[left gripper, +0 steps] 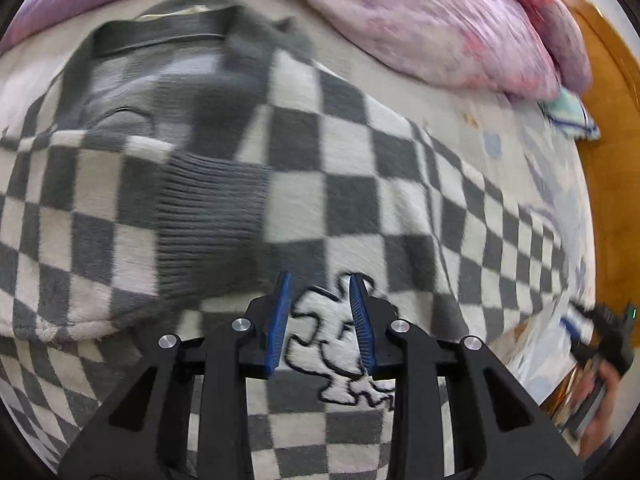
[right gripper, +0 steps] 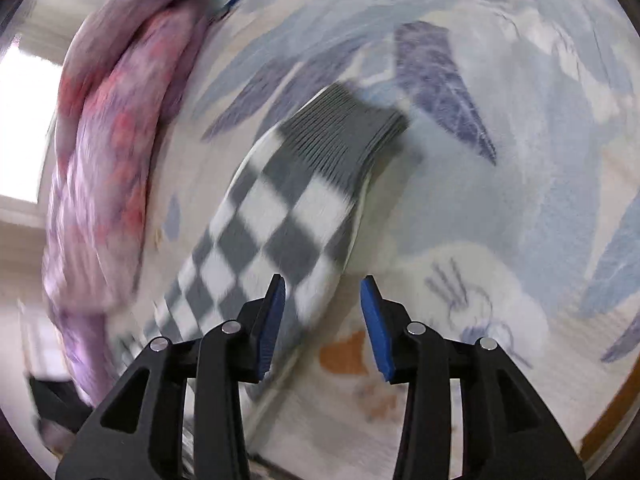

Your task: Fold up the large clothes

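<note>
One checkered sweater (left gripper: pixel 360 184) lies spread on the bed sheet (right gripper: pixel 520 200), under both released grippers: left gripper (left gripper: pixel 320 280), right gripper (right gripper: pixel 323 280). One pink quilt (left gripper: pixel 440 20) is bunched beyond the fingers.

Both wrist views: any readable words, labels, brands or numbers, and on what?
None can be read.
Checkered sweater: only an outlined cartoon figure, no lettering.
Bedsheet: dark scribbled marks, too blurred to tell if they are writing.

Fuzzy fleece sweater (left gripper: pixel 360 168), ribbed cuff (right gripper: pixel 344 128)
</note>
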Available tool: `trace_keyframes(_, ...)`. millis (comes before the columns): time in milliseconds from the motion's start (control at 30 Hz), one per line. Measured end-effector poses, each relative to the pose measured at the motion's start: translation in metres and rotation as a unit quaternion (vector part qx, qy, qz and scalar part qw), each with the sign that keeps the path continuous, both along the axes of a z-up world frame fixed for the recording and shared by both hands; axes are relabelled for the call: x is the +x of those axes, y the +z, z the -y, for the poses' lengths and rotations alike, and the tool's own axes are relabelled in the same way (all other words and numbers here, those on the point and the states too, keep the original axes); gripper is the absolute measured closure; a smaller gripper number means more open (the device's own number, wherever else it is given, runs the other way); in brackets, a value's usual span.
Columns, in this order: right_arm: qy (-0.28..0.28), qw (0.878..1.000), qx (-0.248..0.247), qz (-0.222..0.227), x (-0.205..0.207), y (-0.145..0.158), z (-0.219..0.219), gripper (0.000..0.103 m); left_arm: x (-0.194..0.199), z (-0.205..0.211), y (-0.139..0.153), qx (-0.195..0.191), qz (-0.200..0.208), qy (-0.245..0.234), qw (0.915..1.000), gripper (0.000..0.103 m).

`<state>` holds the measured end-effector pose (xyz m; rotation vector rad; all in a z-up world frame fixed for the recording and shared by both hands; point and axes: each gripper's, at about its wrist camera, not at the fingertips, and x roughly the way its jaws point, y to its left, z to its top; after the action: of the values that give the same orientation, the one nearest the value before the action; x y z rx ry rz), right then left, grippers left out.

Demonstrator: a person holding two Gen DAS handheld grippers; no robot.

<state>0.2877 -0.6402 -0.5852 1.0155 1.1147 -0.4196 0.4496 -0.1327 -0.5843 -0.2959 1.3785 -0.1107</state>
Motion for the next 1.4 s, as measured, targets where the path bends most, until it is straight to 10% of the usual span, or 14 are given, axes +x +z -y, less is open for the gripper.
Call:
trace_keyframes(333, -0.018, 1.000, 0.010, -0.009, 0.035, -0.036, 0.038, 0.070, -0.014, -0.001, 0.018, 0.008, 0.008, -0.009, 0.9999, 0.048)
trace_keyframes(400, -0.010, 1.000, -0.016, -0.020, 0.036, -0.033, 0.039, 0.091, -0.014, -0.015, 0.023, 0.009, 0.015, 0.004, 0.9998, 0.045)
trace_keyframes(533, 0.039, 0.992, -0.115, -0.029, 0.043, -0.002, 0.016, 0.094, -0.015, -0.053, 0.029, 0.010, 0.025, 0.053, 0.9982, 0.045)
trace_keyframes(867, 0.196, 0.949, -0.218, 0.118, 0.070, 0.111, -0.145, 0.094, -0.035, -0.155, 0.046, 0.026, 0.048, 0.142, 0.9883, 0.039)
trace_keyframes(1400, 0.371, 0.903, -0.075, 0.203, 0.033, 0.139, -0.471, 0.094, -0.109, -0.311, 0.071, 0.025, 0.063, 0.216, 0.9742, 0.036)
